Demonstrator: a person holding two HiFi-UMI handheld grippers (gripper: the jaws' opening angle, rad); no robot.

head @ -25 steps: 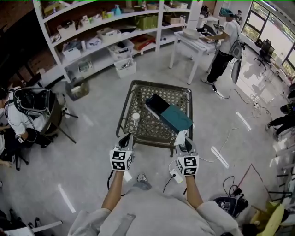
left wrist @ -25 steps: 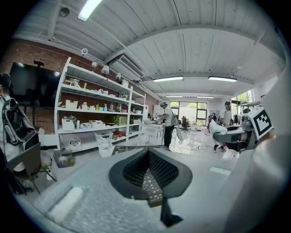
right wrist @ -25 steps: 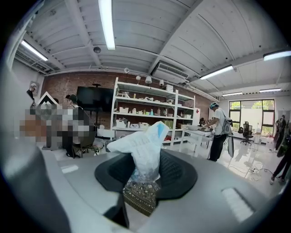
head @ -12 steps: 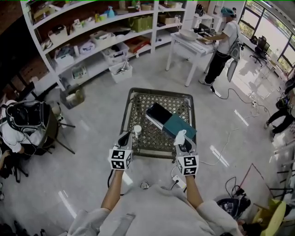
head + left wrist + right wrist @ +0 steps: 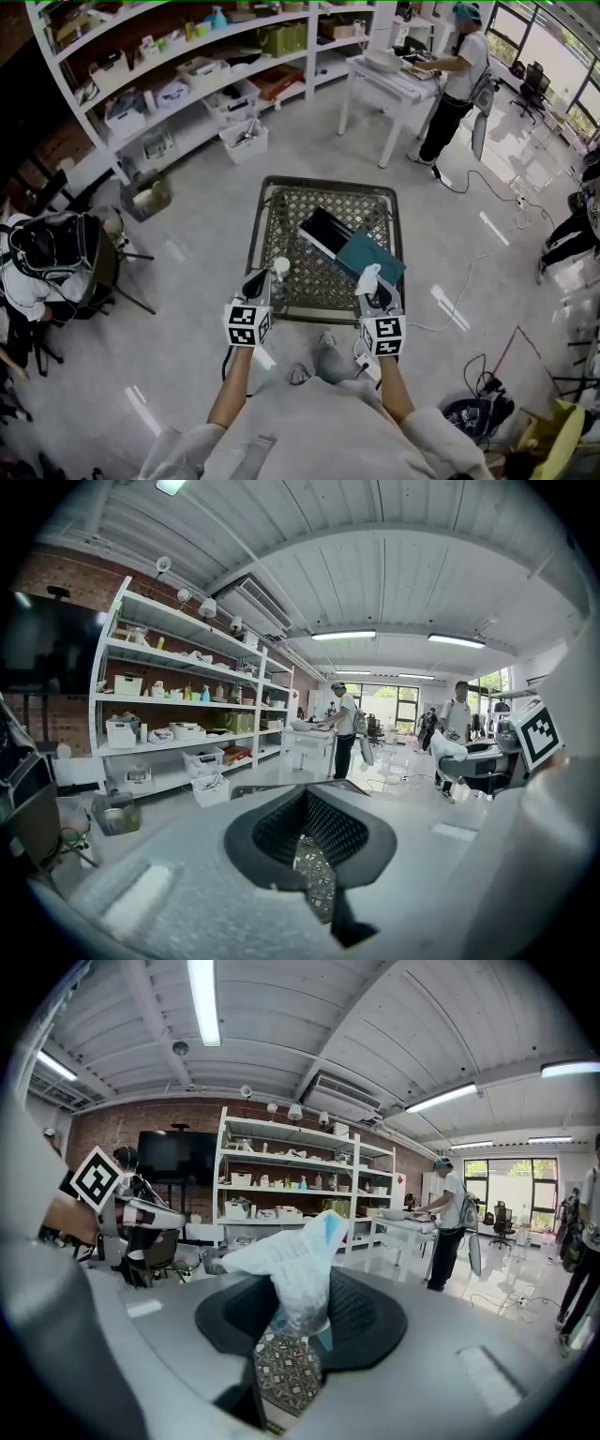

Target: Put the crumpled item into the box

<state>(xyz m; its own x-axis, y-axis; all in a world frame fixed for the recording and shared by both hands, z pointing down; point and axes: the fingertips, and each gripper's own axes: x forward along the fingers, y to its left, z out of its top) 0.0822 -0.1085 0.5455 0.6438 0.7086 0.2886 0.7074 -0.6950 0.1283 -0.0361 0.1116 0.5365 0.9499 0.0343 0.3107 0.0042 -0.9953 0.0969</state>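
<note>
White paper wad (image 5: 292,1265) pinched by right gripper (image 5: 370,285), thin edge only; may slip short of box (image 5: 323,230) at 11 o'clock; left gripper (image 5: 255,281) spread, empty.

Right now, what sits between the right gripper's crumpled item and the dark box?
Only the teal flat piece, lying beside the dark box on the table; the head view shows it.
</note>
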